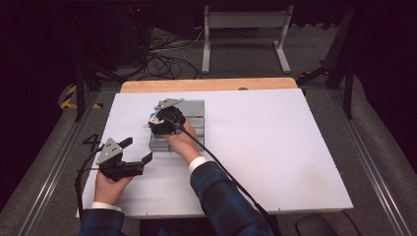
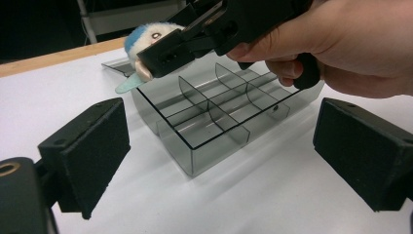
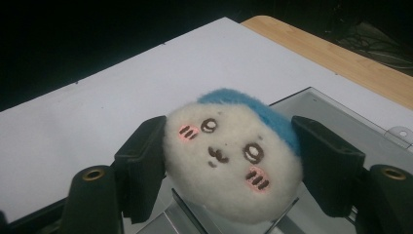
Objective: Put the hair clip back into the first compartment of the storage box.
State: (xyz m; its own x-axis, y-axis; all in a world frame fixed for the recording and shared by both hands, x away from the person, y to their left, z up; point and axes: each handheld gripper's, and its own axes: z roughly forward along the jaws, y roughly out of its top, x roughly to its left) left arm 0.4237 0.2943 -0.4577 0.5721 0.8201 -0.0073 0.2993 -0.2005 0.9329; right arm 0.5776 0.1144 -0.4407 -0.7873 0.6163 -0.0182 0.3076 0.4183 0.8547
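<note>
Light falls from overhead onto the white table, bright against a room gone black at nine and three o'clock. Shadows beneath the clear box stay soft. The plush toy looks slightly fuzzy close up.

L hand grips the black two-jaw left gripper w/ grey three-cornered plate on top; forearm in a blue plaid sleeve w/ white cuff comes in from the bottom edge. Jaws stand wide apart, nothing between the pads, pointing fwd and to its right, toward the other gripper. R hand reaches further fwd, arm stretched diagonally, same sleeve + cuff. It holds the black two-jaw right gripper, cable trailing back along the forearm. Its pads press in from both sides on something clamped between them. R fingers curl round the handle.
</note>
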